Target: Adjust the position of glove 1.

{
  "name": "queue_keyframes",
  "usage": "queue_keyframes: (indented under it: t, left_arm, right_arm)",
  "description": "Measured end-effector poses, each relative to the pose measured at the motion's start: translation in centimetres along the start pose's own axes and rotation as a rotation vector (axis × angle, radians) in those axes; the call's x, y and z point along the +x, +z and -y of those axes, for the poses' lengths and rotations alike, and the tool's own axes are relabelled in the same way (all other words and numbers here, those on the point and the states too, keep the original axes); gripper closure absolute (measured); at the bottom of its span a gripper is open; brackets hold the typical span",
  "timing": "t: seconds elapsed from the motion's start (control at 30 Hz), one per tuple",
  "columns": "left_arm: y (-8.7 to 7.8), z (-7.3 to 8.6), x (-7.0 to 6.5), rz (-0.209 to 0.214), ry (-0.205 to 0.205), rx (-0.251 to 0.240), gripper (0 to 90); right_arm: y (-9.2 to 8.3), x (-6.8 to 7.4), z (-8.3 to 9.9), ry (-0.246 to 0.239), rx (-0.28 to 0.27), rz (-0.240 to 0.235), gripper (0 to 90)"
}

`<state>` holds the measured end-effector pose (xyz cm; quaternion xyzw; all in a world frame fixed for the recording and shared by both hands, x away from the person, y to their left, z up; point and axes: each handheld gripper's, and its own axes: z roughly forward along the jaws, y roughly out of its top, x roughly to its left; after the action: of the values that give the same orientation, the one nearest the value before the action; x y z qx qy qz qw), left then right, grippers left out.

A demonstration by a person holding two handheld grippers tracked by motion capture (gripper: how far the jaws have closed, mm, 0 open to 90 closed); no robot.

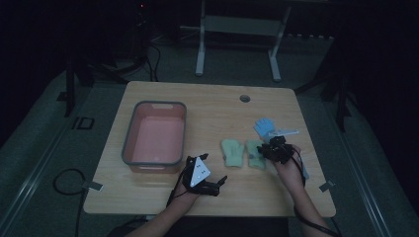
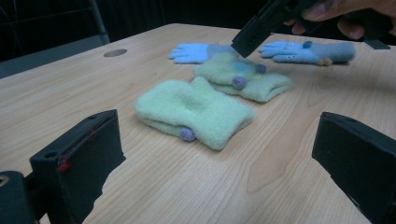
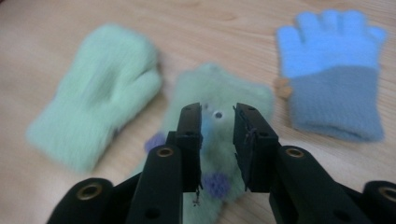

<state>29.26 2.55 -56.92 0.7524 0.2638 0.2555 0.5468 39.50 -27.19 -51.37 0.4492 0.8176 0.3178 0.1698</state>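
While left gripper [image 1: 213,183] idles near table's front edge, jaws wide, nothing between: pink bin [image 1: 129,133] far left, plain green mitten [image 1: 232,152] next, patterned green mitten [image 3: 219,121] directly under right gripper [image 3: 218,122]. Jaws part-open, not gripping, straddling mitten's long axis. Blue glove [image 3: 332,70] just right. Right hand nearer.

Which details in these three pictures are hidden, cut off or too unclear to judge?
- Right hand-held gripper, right gripper view: it hangs over the middle green mitten; contact cannot be judged, and the picture is blurred.
- Blue glove, high view: partly covered by that gripper's grey plate.
- Pink tub, high view: too dark to see whether it holds anything.
- Left hand-held gripper, left gripper view: both jaws are cut off by the bottom edge.
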Motion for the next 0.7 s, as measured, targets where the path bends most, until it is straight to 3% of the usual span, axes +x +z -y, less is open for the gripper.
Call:
queue_keyframes:
  t: [0.07,0.2,0.5,0.7]
  left_arm:
    - [0.0,0.0,0.0,0.000,0.000,0.000,2.0]
    - [0.0,0.0,0.0,-0.002,-0.002,0.000,2.0]
    - [0.0,0.0,0.0,-0.001,-0.003,0.001,2.0]
    - [0.0,0.0,0.0,0.001,0.001,0.000,2.0]
  right_arm:
    - [0.1,-0.4,0.0,-0.054,0.025,-0.031,69.4]
    - [0.8,-0.9,0.1,-0.077,0.048,-0.074,67.6]
    - [2.2,-0.9,0.8,-0.083,0.084,-0.068,63.9]
    - [2.3,-0.5,1.2,-0.074,0.072,-0.036,71.2]
